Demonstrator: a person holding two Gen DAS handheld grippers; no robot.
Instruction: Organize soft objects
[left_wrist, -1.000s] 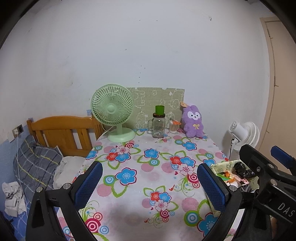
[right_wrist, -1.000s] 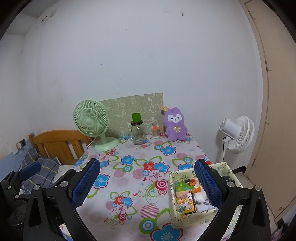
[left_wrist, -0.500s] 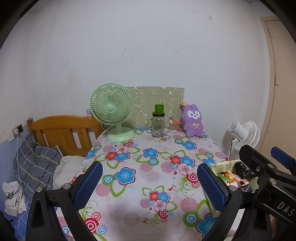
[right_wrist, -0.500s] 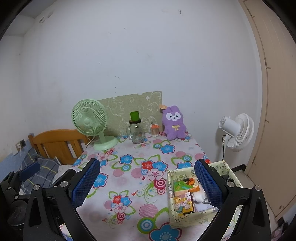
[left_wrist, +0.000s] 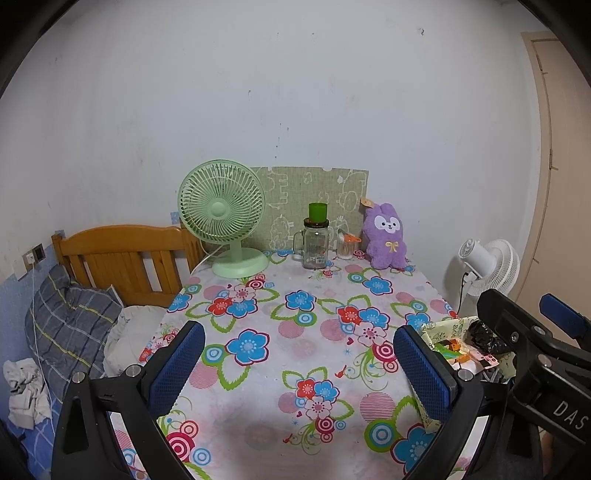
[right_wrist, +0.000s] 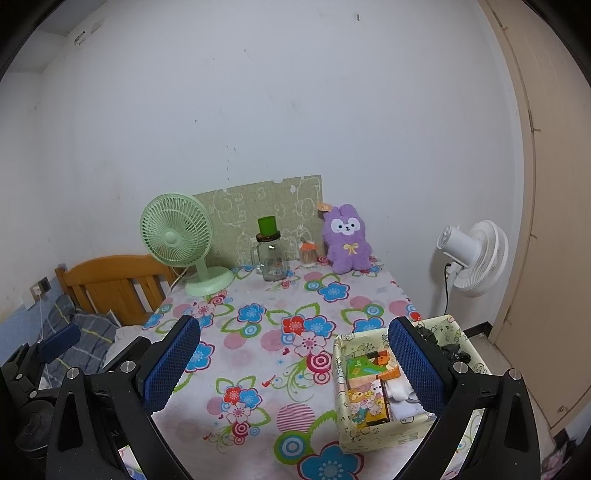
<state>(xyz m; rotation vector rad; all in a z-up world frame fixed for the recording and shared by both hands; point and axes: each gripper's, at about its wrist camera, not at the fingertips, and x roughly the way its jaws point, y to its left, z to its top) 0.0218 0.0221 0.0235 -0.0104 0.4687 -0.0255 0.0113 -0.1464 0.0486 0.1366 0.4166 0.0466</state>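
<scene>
The purple plush rabbit (left_wrist: 385, 236) sat at the table's (left_wrist: 280, 369) twelve o'clock edge, beside a jar (left_wrist: 316, 246). Both the left gripper (left_wrist: 301, 367) and the right gripper (right_wrist: 293, 365), lettered "DAS", hung with jaws spread, empty; the patterned box (right_wrist: 341, 391) stood at four o'clock.

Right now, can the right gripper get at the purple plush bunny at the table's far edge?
Probably yes. The right gripper is open and empty, and the floral tablecloth between it and the purple plush bunny lies bare; the glass jar stands aside.
</scene>
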